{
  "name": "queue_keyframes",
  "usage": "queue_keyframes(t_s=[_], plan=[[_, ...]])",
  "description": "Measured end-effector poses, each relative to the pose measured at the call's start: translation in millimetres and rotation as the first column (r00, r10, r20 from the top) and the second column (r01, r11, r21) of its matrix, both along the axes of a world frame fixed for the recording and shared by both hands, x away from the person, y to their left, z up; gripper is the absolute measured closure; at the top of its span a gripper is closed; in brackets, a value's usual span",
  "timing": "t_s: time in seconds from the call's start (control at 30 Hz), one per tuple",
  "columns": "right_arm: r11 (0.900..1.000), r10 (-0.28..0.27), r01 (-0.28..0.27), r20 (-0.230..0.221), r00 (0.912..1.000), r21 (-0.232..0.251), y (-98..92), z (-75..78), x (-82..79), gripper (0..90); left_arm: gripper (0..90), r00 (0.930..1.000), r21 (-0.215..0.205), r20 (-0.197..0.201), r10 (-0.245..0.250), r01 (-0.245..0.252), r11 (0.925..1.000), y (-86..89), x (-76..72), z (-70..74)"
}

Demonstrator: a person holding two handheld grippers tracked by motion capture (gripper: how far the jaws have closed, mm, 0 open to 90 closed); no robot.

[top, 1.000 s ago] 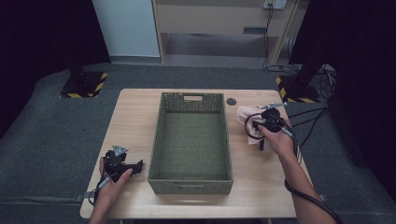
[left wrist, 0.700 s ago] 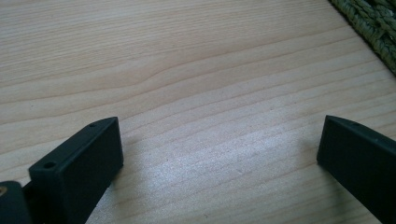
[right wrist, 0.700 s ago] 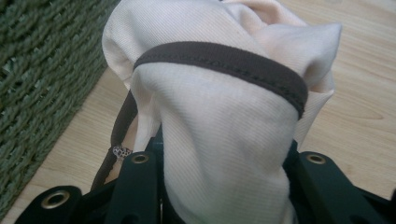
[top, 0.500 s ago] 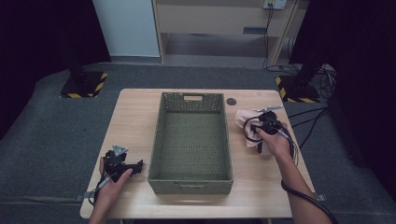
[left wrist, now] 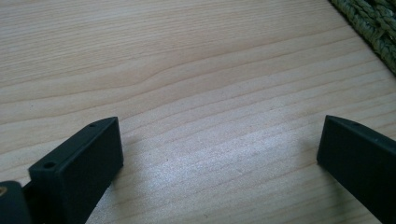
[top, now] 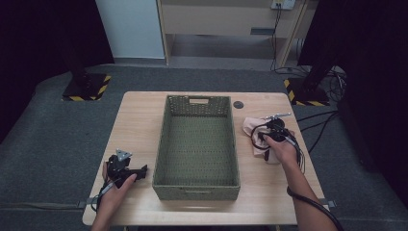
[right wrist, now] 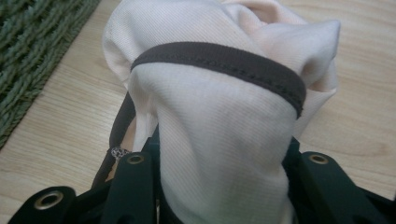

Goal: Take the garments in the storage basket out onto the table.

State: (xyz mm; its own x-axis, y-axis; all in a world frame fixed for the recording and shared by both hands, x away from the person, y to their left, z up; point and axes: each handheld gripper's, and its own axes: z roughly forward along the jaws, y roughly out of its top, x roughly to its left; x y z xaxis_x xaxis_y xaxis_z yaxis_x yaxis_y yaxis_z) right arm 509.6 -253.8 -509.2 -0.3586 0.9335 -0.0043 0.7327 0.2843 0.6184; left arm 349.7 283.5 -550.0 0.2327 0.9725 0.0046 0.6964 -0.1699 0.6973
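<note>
Lowered since the earlier frame, the right tongs [top: 262, 140] are clenched on the pale cloth [right wrist: 219, 126], bunched between the jaws and held down at the surface [top: 269, 192] just right of the basket [top: 196, 185]. That basket lies to the cloth's left. Unmoved, the left tongs [left wrist: 219, 154] are kept released over bare wood.

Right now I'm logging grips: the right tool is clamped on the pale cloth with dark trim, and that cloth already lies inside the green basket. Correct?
Not quite. The right tool does clamp the pale cloth, but the cloth lies on the table beside the green basket, not inside it. The high view shows this.
</note>
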Motion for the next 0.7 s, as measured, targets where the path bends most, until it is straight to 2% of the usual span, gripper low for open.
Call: queue_keyframes(t_s=[0.3,0.7], plan=[[1.000,-0.007,0.007,-0.006,1.0000,0.006,0.2,-3.7,0.6,54.2,0.0,1.0000,0.000,0.000,0.000,0.000,1.0000,0.0,0.0,0.0],[1.000,0.001,-0.001,0.001,1.0000,0.013,-0.6,-6.4,-3.1,44.2,0.0,1.0000,0.000,0.000,0.000,0.000,1.0000,0.0,0.0,0.0]])
